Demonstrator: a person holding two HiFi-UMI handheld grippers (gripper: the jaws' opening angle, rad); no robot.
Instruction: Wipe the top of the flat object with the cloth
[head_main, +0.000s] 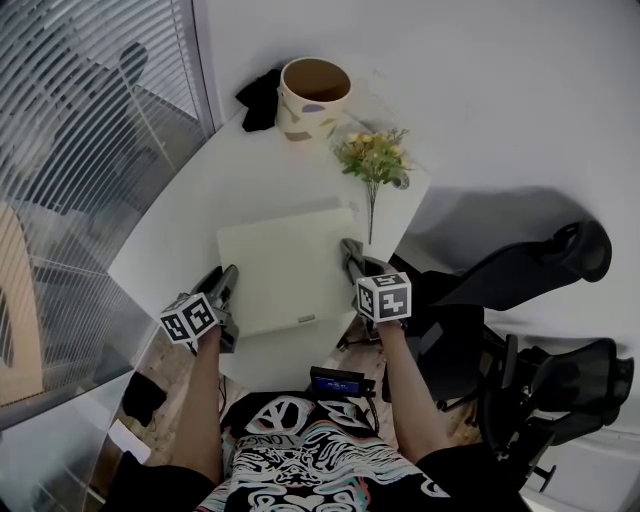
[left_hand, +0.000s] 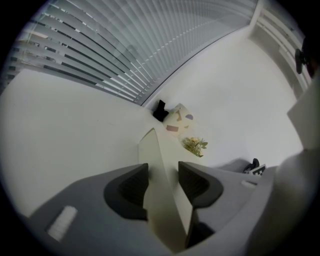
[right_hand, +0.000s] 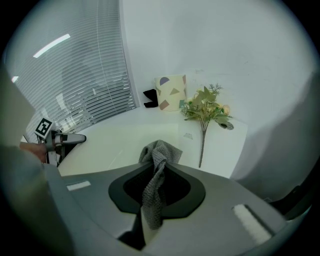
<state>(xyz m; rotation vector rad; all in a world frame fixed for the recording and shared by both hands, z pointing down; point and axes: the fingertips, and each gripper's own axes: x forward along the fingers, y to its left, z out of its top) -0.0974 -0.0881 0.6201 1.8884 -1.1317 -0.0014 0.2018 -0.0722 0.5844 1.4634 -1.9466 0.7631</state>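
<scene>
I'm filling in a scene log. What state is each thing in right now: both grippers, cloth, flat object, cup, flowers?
left gripper: shut on the left edge of the flat object.
right gripper: shut on the cloth.
cloth: bunched, pinched between the jaws.
flat object: on the table, held at one edge.
cup: upright, open-topped.
flowers: lying on the table.
</scene>
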